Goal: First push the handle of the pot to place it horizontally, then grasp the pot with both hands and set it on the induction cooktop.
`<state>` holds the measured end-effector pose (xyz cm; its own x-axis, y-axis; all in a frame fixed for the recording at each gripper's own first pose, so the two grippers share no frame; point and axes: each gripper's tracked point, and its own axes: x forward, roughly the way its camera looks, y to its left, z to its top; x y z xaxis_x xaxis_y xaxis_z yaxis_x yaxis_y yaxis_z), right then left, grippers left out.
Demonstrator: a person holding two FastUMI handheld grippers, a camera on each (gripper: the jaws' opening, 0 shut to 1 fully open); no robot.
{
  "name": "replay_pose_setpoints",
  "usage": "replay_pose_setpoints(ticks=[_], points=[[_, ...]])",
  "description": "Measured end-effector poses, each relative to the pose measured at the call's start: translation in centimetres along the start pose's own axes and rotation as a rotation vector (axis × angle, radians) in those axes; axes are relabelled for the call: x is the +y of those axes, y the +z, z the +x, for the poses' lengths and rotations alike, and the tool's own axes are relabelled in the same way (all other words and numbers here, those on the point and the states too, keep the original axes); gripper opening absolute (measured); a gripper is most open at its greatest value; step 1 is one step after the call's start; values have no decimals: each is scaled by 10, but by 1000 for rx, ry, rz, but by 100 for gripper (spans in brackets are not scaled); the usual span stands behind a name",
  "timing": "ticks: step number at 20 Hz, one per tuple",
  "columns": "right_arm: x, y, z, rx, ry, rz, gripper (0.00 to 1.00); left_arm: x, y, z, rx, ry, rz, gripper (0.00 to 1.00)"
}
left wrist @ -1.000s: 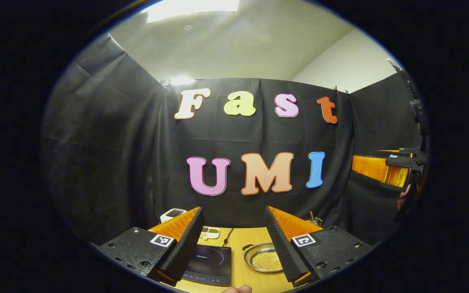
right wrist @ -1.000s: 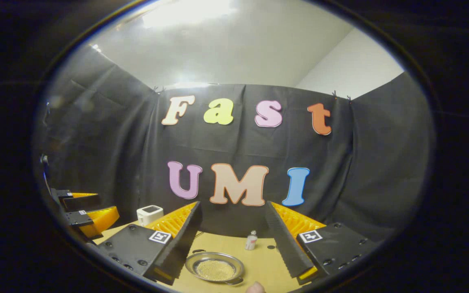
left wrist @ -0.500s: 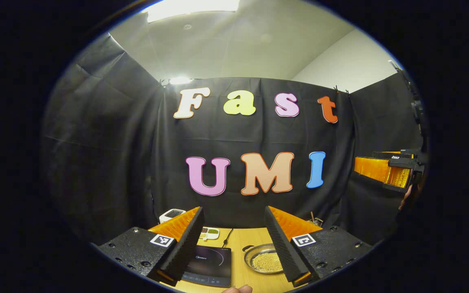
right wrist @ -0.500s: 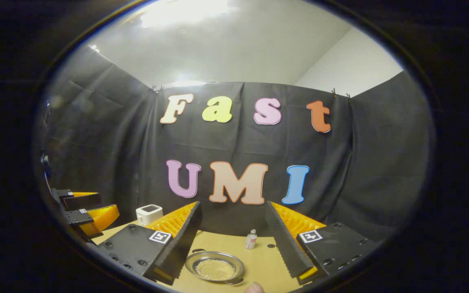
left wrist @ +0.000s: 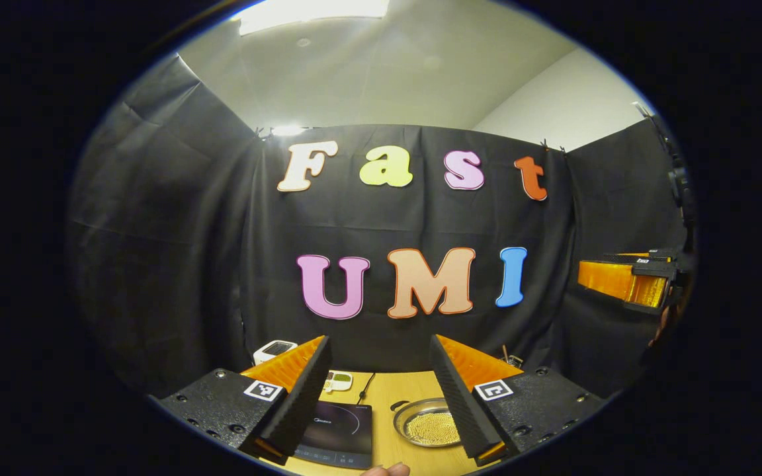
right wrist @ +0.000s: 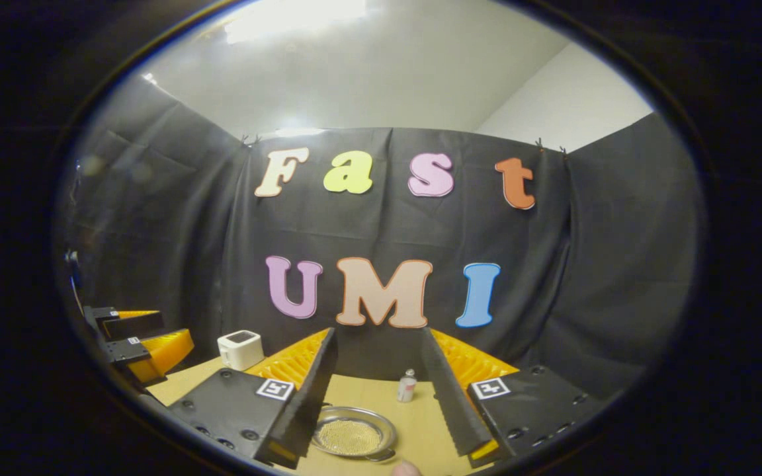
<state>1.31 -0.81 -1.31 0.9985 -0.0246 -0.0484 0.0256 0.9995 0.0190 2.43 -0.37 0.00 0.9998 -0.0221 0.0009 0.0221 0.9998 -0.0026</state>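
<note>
The light wooden table [left wrist: 391, 390] is bounded at the back by the black cloth wall [left wrist: 176, 264]. Bare tabletop is seen between the shallow round steel pot [left wrist: 426, 422] and the flat black induction cooktop [left wrist: 340, 427], which lies just left of it. The left gripper [left wrist: 378, 403] is held above the table, its fingers spread apart on nothing. The right gripper [right wrist: 381, 396] is likewise held spread and empty above the pot [right wrist: 353, 435]. The pot's floor is covered with small yellowish grains, and short dark handles are seen at its rim.

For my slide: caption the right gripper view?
Open right claw above the pot on the wooden table.
</note>
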Motion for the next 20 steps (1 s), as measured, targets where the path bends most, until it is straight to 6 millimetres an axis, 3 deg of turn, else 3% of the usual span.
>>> replay_pose_setpoints(ticks=[1,3,5,6,7,8,10,13,16,17,20], points=[[-2,0,4,-2,-6,6,63,1,1,1,0,-2,1,90],[-5,1,10,-10,-34,10,29,1,0,3,-1,-6,3,87],[2,-8,14,-2,-14,16,19,2,-1,4,2,-10,5,90],[4,-3,15,1,-3,26,24,2,0,6,-1,-13,5,87],[6,-6,14,7,5,27,6,4,0,7,-3,-15,6,87],[10,-7,15,15,25,38,2,4,0,9,-6,-19,8,87],[16,-20,15,64,47,40,5,6,0,12,-9,-25,15,87],[32,-38,25,118,96,91,0,10,-1,16,-13,-38,23,87],[27,-52,30,152,68,98,8,13,-8,22,-7,-57,11,87],[29,-60,30,168,64,96,4,13,-12,23,3,-68,7,89],[30,-84,30,236,65,96,4,17,-24,33,33,-77,19,87]])
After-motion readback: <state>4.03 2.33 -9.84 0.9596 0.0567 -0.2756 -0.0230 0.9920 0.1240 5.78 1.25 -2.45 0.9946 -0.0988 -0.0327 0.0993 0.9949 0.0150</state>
